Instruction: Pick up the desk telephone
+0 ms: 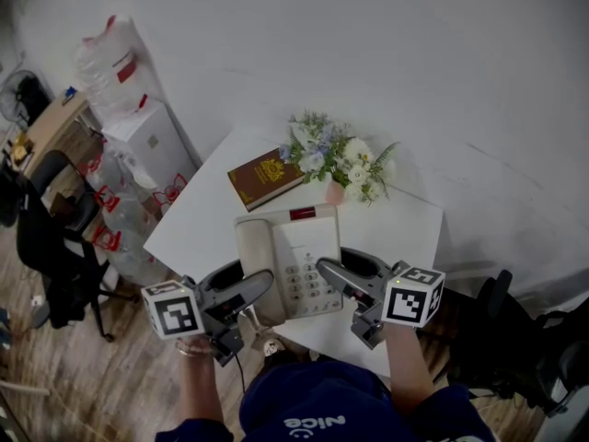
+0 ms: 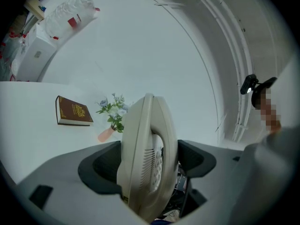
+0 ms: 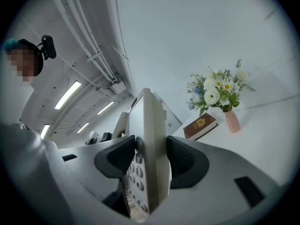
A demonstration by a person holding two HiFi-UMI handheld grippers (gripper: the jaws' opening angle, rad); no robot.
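Head view shows the desk telephone (image 1: 287, 261) over the near part of the white table (image 1: 202, 219). Our left gripper (image 1: 253, 288) and right gripper (image 1: 333, 273) each clamp one side of it, jaws above and beneath. We judge the grasp made and the lift barely begun.

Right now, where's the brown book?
In the head view the brown book lies on the white table, just left of the flower vase and beyond the desk telephone.
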